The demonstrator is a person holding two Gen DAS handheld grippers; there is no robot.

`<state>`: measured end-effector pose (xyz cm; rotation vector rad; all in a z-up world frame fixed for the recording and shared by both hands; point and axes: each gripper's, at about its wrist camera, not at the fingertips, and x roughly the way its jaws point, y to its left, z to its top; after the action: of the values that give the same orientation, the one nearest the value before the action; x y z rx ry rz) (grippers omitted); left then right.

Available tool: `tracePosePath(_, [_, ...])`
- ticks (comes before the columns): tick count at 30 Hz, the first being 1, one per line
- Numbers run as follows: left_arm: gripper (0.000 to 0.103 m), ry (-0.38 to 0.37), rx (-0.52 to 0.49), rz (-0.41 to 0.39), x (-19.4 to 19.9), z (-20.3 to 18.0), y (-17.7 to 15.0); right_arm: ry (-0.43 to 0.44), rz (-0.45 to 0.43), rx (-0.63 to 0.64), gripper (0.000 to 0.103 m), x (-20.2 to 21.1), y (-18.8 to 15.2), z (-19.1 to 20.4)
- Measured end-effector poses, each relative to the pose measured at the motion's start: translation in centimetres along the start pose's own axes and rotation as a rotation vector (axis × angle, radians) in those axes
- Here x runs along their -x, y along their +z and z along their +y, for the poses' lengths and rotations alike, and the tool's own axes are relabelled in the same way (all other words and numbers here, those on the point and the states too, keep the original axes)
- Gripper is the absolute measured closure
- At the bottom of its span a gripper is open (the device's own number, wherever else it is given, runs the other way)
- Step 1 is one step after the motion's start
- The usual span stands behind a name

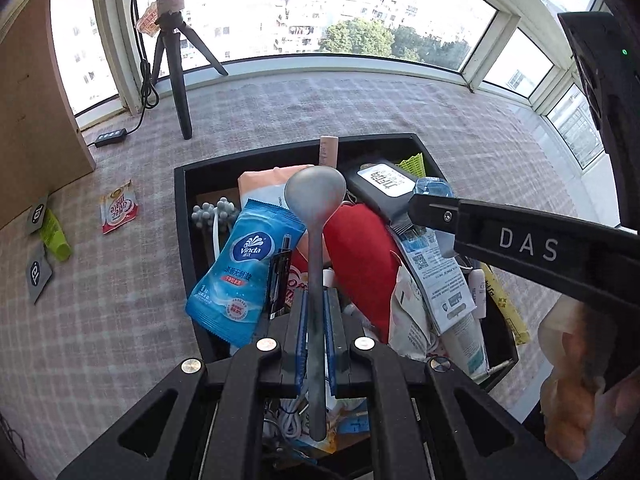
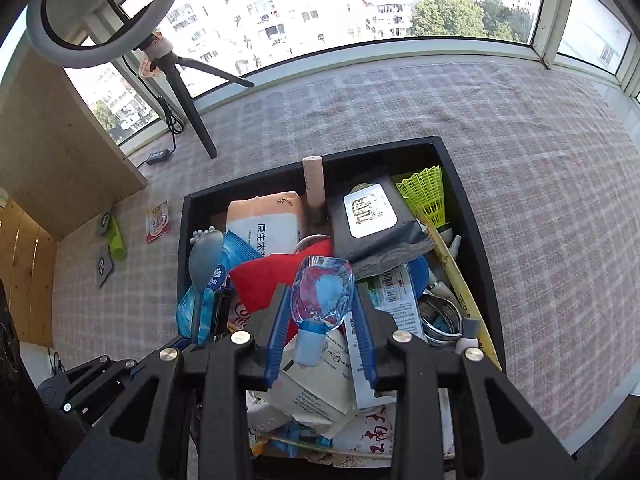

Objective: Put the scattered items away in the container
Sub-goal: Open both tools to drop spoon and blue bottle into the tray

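A black open box point(image 1: 181, 216) stands on the checked cloth, packed with packets, a red pouch point(image 1: 360, 248) and a blue Vinda wipes pack point(image 1: 240, 272). My left gripper point(image 1: 316, 300) is shut on the handle of a grey metal spoon point(image 1: 316, 194), whose bowl hangs over the box. My right gripper point(image 2: 320, 292) is shut on a small clear plastic bottle point(image 2: 324, 284) with a pale blue cap, also above the box point(image 2: 474, 220). The spoon point(image 2: 205, 258) shows at the left in the right wrist view. On the cloth to the left lie a Coffee-mate sachet point(image 1: 119, 210), a green tube point(image 1: 56, 236) and grey cards point(image 1: 38, 274).
A black tripod point(image 1: 178, 80) with a ring light stands at the back left beside a wooden cabinet point(image 1: 36, 112). A small black power hub point(image 1: 112, 138) lies near the cabinet. Windows curve round the far side. A hand point(image 1: 568, 380) shows at the lower right.
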<state>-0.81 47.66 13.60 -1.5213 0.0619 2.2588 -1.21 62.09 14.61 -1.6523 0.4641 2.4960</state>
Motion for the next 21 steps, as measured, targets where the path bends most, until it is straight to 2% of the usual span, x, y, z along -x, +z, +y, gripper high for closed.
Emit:
tracePosePath(1, [0.095,-0.006,0.009,-0.003,0.0,0.1,0.2,0.000,-0.002,0.002,0.072,0.0,0.3,0.2])
tracePosePath(2, [0.088,-0.012,0.013,0.001,0.0,0.1,0.4,0.003,-0.006,0.004,0.072,0.1,0.7,0.4])
tracePosePath(3, [0.075,-0.015,0.013,0.007,-0.1,0.1,0.6,0.005,-0.014,0.005,0.071,0.1,1.1,0.5])
tracePosePath(5, [0.070,-0.009,0.006,-0.010,0.2,0.0,0.7,-0.011,-0.009,0.002,0.061,0.2,1.6,0.6])
tracePosePath(6, [0.070,-0.003,0.008,-0.015,0.4,0.1,0.8,-0.011,-0.008,-0.001,0.055,0.2,1.9,0.6])
tracePosePath(7, [0.070,-0.005,0.012,-0.018,0.5,0.3,0.9,-0.009,-0.014,-0.006,0.054,0.4,2.0,0.5])
tracePosePath(14, [0.070,0.008,0.013,-0.031,1.2,1.2,1.0,0.000,-0.031,-0.020,0.054,1.0,2.3,0.3])
tracePosePath(21, [0.070,0.037,0.021,-0.044,2.0,2.6,0.8,0.002,-0.038,0.001,0.055,1.3,2.1,1.6])
